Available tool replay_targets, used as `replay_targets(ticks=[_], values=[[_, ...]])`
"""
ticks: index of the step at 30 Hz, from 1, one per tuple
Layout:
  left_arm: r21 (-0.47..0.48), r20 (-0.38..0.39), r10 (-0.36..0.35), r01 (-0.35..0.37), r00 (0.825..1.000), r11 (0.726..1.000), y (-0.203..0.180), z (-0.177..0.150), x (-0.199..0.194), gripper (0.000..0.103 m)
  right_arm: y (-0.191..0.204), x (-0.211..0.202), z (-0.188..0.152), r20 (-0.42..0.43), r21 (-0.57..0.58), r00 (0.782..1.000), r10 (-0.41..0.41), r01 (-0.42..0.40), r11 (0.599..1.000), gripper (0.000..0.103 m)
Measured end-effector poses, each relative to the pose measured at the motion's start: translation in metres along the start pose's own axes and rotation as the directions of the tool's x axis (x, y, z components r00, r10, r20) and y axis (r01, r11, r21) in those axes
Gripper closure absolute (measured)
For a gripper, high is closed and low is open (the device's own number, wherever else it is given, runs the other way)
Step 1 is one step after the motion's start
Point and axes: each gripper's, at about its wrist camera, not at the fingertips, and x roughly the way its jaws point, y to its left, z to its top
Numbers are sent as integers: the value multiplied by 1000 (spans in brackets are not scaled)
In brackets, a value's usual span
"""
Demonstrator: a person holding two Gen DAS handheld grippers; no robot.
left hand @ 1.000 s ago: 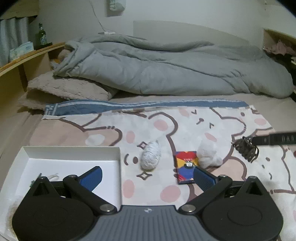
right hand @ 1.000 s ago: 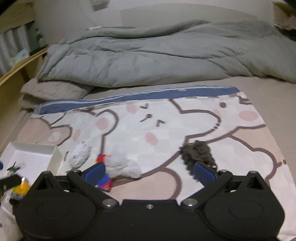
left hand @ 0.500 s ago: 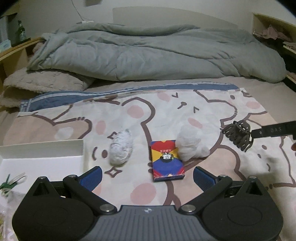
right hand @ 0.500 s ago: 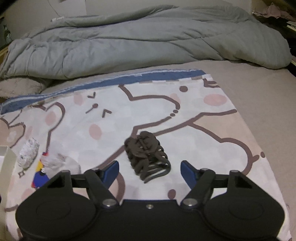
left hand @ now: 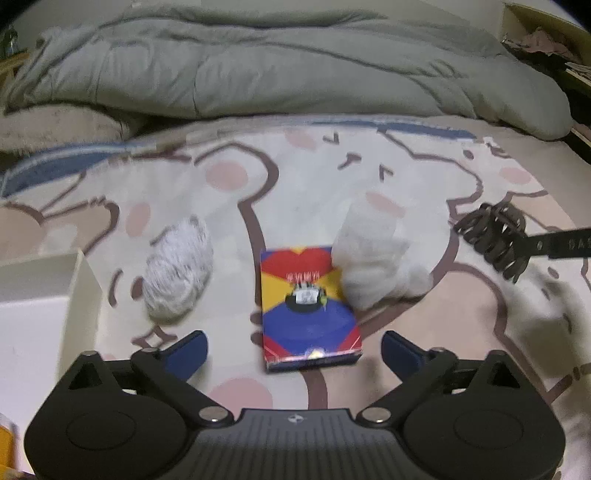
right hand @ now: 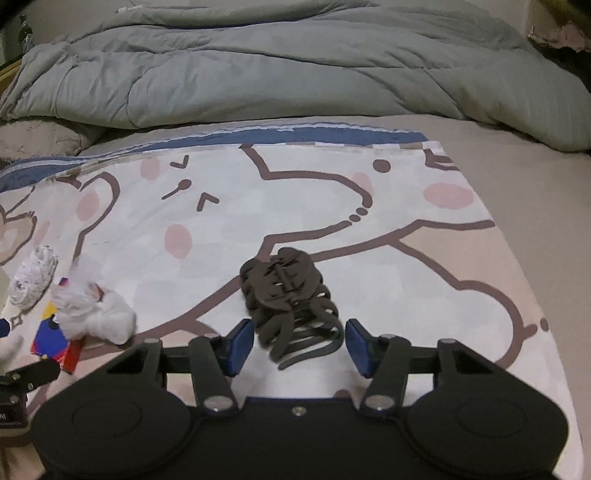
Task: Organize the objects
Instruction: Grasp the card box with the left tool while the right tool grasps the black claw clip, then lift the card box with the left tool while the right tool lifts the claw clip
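Note:
A red, yellow and blue card box (left hand: 308,306) lies flat on the bear-print sheet, straight ahead of my open left gripper (left hand: 293,349). A grey-white wad (left hand: 179,269) lies left of it and a white crumpled cloth (left hand: 373,266) touches its right edge. A brown hair claw clip (right hand: 291,295) lies between the blue pads of my open right gripper (right hand: 299,345), with small gaps on both sides. The clip also shows in the left wrist view (left hand: 495,240), with the right gripper's finger beside it.
A white open box (left hand: 40,295) sits at the left edge of the sheet. A bunched grey duvet (right hand: 295,66) fills the back of the bed. A fuzzy beige pillow (left hand: 55,125) lies at back left. A wooden shelf edge (left hand: 543,18) is at far right.
My left gripper has moved right and closer to the card box, now centred ahead. My right gripper has advanced so the claw clip sits between its pads, jaws narrower than before.

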Motion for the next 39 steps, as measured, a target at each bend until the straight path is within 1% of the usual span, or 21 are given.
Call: replay_targets(ticks=[1, 2, 3, 4, 5, 6, 7, 8, 9, 10, 11, 13, 16, 21, 26, 28, 32, 36, 38, 39], values=[[-7, -12, -5, 5, 1000, 1000, 1, -2, 4, 8, 1, 1, 0, 10, -14, 1000, -5, 5, 1000, 48], [-19, -22, -8, 7, 1000, 1000, 4, -4, 7, 13, 2, 2, 0, 23, -31, 1000, -8, 9, 999, 48], [-26, -24, -20, 20, 1000, 999, 5, -5, 9, 15, 3, 3, 0, 34, -47, 999, -7, 9, 999, 48], [-26, -16, -51, 50, 999, 998, 7, -6, 9, 17, 3, 4, 0, 43, -59, 999, -1, 3, 998, 50], [-23, -4, -66, 66, 998, 998, 8, -7, 7, 25, 4, 5, 0, 45, -69, 999, 2, 1, 998, 56], [-17, -3, -75, 75, 997, 997, 8, -7, 7, 36, 6, 7, 1, 44, -79, 999, -1, 4, 997, 61], [-18, -5, -81, 80, 997, 997, 8, -7, 6, 41, 8, 8, 1, 48, -89, 999, -8, 13, 996, 68], [-30, -9, -83, 82, 997, 996, 9, -6, 5, 43, 10, 8, 1, 54, -97, 998, -18, 23, 995, 69], [-47, -14, -92, 91, 996, 995, 11, -5, 4, 43, 12, 7, 1, 62, -106, 998, -24, 30, 994, 70], [-59, -20, -100, 99, 995, 993, 12, -4, 3, 43, 15, 7, 1, 69, -120, 997, -26, 34, 992, 74], [-69, -26, -105, 103, 994, 992, 13, -4, 2, 44, 17, 5, 1, 75, -135, 997, -26, 36, 990, 86], [-69, -35, -110, 108, 993, 992, 15, -6, -2, 44, 20, 1, 1, 77, -150, 997, -12, 24, 988, 103], [-57, -60, -103, 99, 993, 993, 16, -9, -10, 44, 20, -11, 0, 92, -162, 996, 20, -5, 987, 103], [-56, -97, -105, 100, 990, 993, 18, -15, -26, 44, 21, -26, -4, 84, -187, 995, 54, -37, 982, 103], [-27, -133, -102, 99, 986, 995, 18, -25, -45, 44, 18, -35, -3, 97, -165, 993, 69, -53, 985, 103], [-11, -150, -112, 112, 982, 994, 20, -30, -54, 44, 19, -36, -1, 99, -157, 991, 85, -69, 985, 103], [25, -188, -110, 117, 976, 993, 23, -40, -69, 44, 27, -37, 4, 102, -139, 988, 119, -104, 985, 103], [55, -209, -126, 140, 970, 989, 26, -50, -77, 44, 36, -36, 7, 99, -114, 983, 152, -141, 983, 103], [50, -219, -140, 155, 966, 987, 27, -54, -74, 43, 38, -35, 7, 97, -103, 984, 153, -143, 984, 101], [48, -229, -147, 162, 962, 986, 28, -56, -70, 43, 38, -34, 7, 99, -95, 985, 142, -133, 987, 98]])
